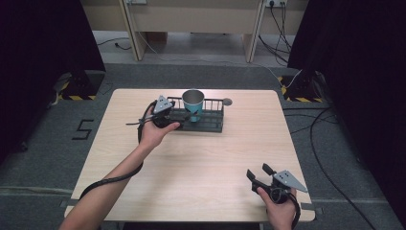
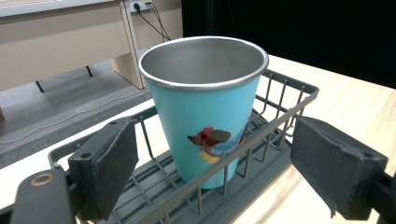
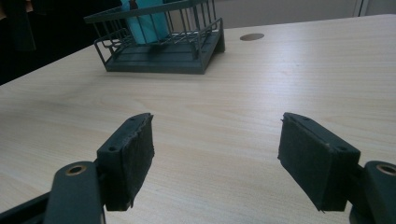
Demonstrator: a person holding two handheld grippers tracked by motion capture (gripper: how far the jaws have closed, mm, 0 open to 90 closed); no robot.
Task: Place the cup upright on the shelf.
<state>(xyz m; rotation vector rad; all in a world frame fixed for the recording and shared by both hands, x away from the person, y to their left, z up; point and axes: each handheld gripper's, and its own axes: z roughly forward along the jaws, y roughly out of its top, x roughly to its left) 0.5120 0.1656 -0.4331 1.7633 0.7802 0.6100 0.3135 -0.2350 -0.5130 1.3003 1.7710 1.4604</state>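
Cup (image 1: 193, 103) stands upright in a dark wire basket (image 1: 213, 125) at the far middle of the wooden table (image 1: 201, 163) in the high view. Its lower part is hidden behind the basket bars. The left gripper (image 1: 167, 116) is at the left end of the basket; its jaws are hard to make out here. The right gripper (image 1: 260, 175) rests near the front right corner of the table, well apart from the basket.

From the left gripper view, the cup (image 2: 205, 116) is light blue outside with a small picture, and dull metal inside with a rolled rim. The jaws stand wide open on each side of it, not touching it.

From the right gripper view, the jaws with rough black pads (image 3: 135, 156) stand wide apart over the bare wood. The basket (image 3: 163, 58) is far off, and the cup (image 3: 144, 21) is cut off by the top edge.
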